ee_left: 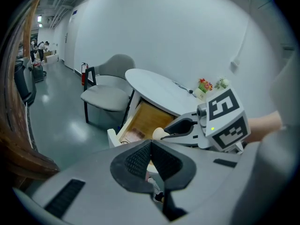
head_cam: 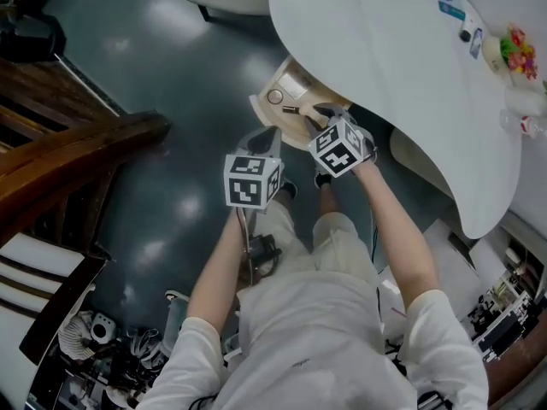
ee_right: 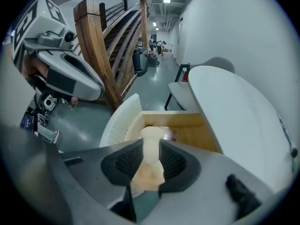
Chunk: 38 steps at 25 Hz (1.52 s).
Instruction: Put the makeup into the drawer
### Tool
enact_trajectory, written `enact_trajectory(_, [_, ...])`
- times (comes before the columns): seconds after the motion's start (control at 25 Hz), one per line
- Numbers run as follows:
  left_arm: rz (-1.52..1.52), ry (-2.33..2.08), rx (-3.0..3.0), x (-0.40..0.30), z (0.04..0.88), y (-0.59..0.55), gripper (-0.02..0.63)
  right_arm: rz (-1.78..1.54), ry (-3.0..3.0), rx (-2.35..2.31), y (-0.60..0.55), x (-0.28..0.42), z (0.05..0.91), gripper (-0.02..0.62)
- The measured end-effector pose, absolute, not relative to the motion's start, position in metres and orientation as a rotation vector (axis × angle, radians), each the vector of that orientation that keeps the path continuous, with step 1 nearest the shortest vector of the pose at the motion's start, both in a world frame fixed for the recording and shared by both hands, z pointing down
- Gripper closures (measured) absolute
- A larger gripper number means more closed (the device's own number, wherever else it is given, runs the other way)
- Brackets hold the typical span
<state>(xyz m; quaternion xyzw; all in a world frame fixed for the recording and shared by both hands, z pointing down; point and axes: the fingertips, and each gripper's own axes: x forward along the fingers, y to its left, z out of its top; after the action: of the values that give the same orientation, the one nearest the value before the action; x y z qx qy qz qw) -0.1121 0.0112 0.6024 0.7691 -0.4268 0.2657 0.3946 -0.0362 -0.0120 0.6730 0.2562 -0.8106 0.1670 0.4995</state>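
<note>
Left tool (ee_left: 151,159): pads pressed together on nothing, hanging just in front of the drawer (ee_right: 194,136), clear of its mouth. Best kept there, off to the side, out of the other tool's way.

Drawer pulled well out from under the round white table (head_cam: 385,49), most of its wooden floor bare, a flat pinkish item (ee_left: 134,134) lying on it.

Right tool (ee_right: 149,159): clamped narrowly on the stem of a cream, knob-headed makeup piece (ee_right: 151,139), knob end leading, poised above the drawer's open mouth.

For a clean finish, carry the piece past the drawer's curved white front panel (ee_right: 119,121). Lower until the knob nearly meets bare wood beside the pinkish item, then ease the pads apart. Avoid letting go from height, likely to bounce or roll the piece.
</note>
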Motion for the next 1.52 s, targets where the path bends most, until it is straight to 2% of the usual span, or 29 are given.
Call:
enact_trajectory(0.36, [0.704, -1.108, 1.887, -0.13, 0.648, 0.003, 0.597, 0.315, -1.878, 0.467, -0.03, -0.06, 0.766, 0.485])
enact_trajectory(0.76, [0.733, -1.086, 1.861, -0.13, 0.665, 0.014, 0.597, 0.293, -1.832, 0.357, -0.033, -0.072, 0.823, 0.471])
enact_trajectory(1.16, [0.732, -1.093, 1.838, -0.141, 0.665, 0.027, 0.597, 0.309, -1.826, 0.329, -0.025, -0.077, 0.827, 0.423])
enact_trajectory(1.4, [0.738, -1.101, 1.849, -0.144, 0.656, 0.029, 0.597, 0.259, -1.852, 0.337, -0.021, -0.078, 0.803, 0.425])
enact_trajectory(1.52, [0.726, -1.121, 1.848, -0.144, 0.642, 0.029, 0.597, 0.247, -1.878, 0.333, -0.011, -0.078, 0.776, 0.46])
